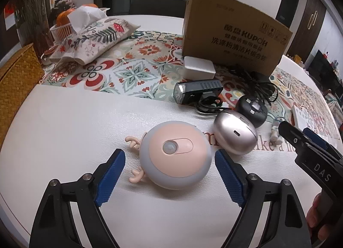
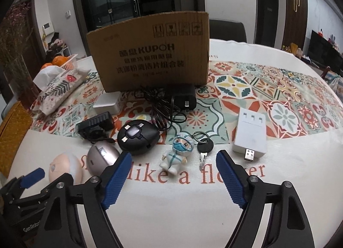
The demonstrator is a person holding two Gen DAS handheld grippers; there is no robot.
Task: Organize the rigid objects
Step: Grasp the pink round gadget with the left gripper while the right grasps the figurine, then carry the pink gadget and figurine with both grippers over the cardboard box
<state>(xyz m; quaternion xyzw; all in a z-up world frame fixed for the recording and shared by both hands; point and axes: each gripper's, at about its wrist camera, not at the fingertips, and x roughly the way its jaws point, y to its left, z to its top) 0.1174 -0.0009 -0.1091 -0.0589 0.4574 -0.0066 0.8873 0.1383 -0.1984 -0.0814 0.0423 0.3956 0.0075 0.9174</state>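
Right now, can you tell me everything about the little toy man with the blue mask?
The little figurine looks like smooth plastic: a white hooded suit, blue goggles and a blue mask. It lies on its back on the white tablecloth, head toward the cardboard box. A metal ring beside its head also carries a black-headed key. It sits ahead of the right gripper, untouched.

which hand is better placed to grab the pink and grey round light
Left. Its tongs are open, straddling the round light. The right tongs face the keychain figure instead.
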